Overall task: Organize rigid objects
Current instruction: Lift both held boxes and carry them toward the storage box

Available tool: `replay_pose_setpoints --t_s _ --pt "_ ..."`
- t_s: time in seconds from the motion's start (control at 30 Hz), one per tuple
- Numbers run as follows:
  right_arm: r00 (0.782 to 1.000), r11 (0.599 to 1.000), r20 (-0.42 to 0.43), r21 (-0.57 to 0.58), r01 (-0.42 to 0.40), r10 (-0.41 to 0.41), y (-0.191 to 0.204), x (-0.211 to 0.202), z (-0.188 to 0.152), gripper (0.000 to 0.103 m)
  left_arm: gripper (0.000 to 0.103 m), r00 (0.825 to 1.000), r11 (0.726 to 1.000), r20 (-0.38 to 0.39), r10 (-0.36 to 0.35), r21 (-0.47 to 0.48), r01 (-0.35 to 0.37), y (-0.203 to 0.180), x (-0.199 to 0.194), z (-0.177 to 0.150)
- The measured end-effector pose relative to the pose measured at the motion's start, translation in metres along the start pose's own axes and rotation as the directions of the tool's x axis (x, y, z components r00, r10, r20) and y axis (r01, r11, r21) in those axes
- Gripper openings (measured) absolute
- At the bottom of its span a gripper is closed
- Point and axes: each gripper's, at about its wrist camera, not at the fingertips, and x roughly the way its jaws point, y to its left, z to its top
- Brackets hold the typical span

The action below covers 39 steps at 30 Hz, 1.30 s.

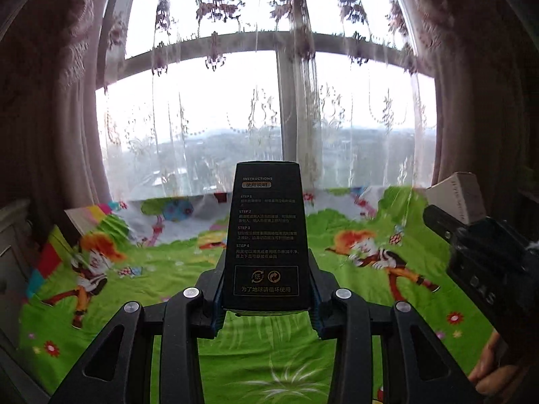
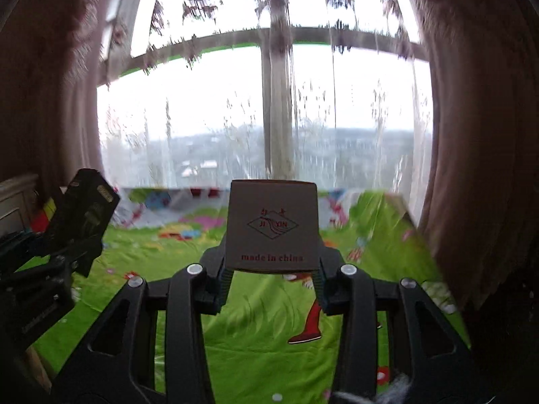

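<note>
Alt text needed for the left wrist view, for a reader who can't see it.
The left hand-held gripper clamps a tall black instruction-printed box above a green cartoon bedsheet, facing a curtained window. At right, the right hand-held gripper holds a pale box.

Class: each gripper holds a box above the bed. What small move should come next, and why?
Probably lower the left gripper and set its black box on the green bedsheet. Both boxes, including the right gripper's white box, are clamped in mid-air with nothing beneath.
</note>
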Motion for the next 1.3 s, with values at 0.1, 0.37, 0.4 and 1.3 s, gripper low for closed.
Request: replay_pose_setpoints --t_s 0.1,0.37,0.4,1.3 --pt "1.0 1.0 0.027 -0.006 -0.014 0.015 0.002 -0.021 0.003 0.044 0.04 1.0 1.0 0.011 -0.005 -0.007 0.005 0.005 -0.011 0.003" --pt "0.993 0.992 0.052 -0.077 -0.101 0.106 0.03 -0.052 0.007 0.044 0.04 0.996 0.998 0.07 0.063 -0.012 -0.062 0.024 -0.052 -0.005" --pt "0.991 0.99 0.064 -0.086 -0.113 0.119 0.034 -0.056 0.006 0.044 0.04 0.994 0.997 0.075 0.078 -0.014 -0.077 0.029 -0.057 -0.006" --pt "0.705 0.641 -0.179 -0.31 -0.702 0.686 0.23 -0.087 0.011 0.045 0.04 0.914 0.908 -0.137 0.382 -0.13 -0.398 0.179 -0.162 -0.078"
